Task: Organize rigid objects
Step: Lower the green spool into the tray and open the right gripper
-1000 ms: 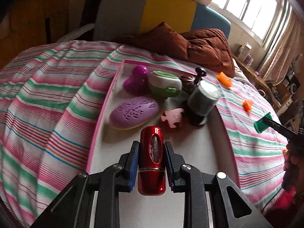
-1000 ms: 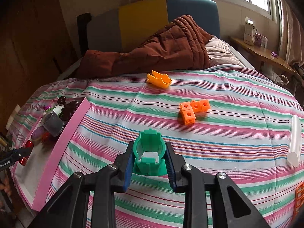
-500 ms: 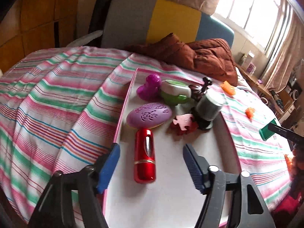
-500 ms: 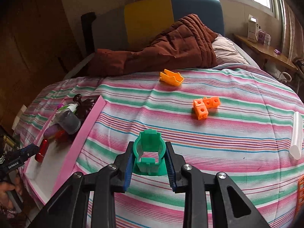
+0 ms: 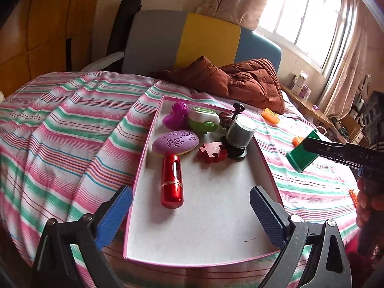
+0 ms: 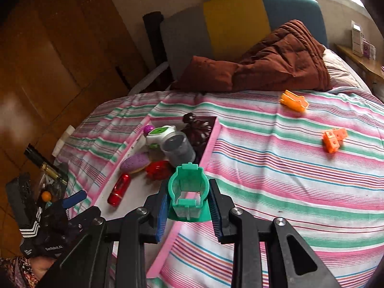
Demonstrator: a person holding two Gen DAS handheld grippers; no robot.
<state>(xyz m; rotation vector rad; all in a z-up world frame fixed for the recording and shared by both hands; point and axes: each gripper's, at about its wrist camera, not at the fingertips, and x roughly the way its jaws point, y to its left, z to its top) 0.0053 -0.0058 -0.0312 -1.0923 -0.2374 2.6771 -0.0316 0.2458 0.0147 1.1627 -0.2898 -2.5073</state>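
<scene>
The right claw (image 6: 188, 205) is clamped on a green plastic piece (image 6: 188, 192), its blue pads pressing the piece's two sides, and it hangs over the near right rim of the pink-edged tray (image 6: 212, 141) on the striped bed (image 6: 288, 168). From this claw the tray's bare white floor lies just ahead and to the left, so the drop spot is close; the items already stowed sit farther ahead along the claw's line. The green piece stands with its open ring facing away from the claw, its long axis running roughly along the fingers.

The left claw (image 5: 190, 216) has just been opening, and its jaws now stand wide apart with nothing pressed between them. The red cylinder (image 5: 171, 182) lies free on the tray floor straight ahead of it, long axis pointing away from the claw toward the purple oval case (image 5: 175, 141).

Ahead of the right claw and off to its right, the orange cubes (image 6: 333, 139) and an orange clip (image 6: 294, 100) lie loose on the bed; the right hand is plainly the nearer one for those. I judge the coming move to be a short swing left over the rim and a release.
</scene>
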